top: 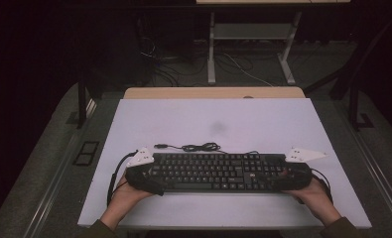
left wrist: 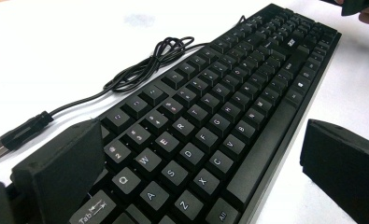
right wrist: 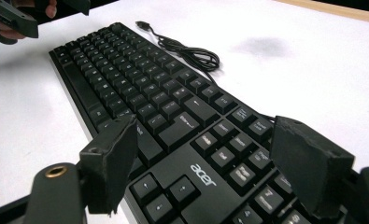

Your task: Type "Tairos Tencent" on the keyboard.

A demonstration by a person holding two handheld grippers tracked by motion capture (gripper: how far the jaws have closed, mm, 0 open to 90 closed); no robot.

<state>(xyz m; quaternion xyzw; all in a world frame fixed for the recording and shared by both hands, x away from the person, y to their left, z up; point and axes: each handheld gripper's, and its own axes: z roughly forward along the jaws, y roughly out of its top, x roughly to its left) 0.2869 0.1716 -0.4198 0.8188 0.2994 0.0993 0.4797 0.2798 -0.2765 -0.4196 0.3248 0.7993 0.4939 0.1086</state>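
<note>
Black keyboard (right wrist: 173,121) reads "acer" (white letters); left tool (left wrist: 210,186), right tool (right wrist: 196,172) spread astride ends.

Dim lab: white table (top: 213,124), floor cables (top: 183,64), desk frame (top: 253,44).

The tabletop (top: 263,124) lies bare from 10 through 2 o'clock of the keyboard (top: 208,171), giving open passage there. Just behind the keyboard at 12 o'clock, its coiled cable (top: 198,147) and plug (top: 160,146) lie in the way. At 6 o'clock a narrow bare strip runs between both hands.
</note>
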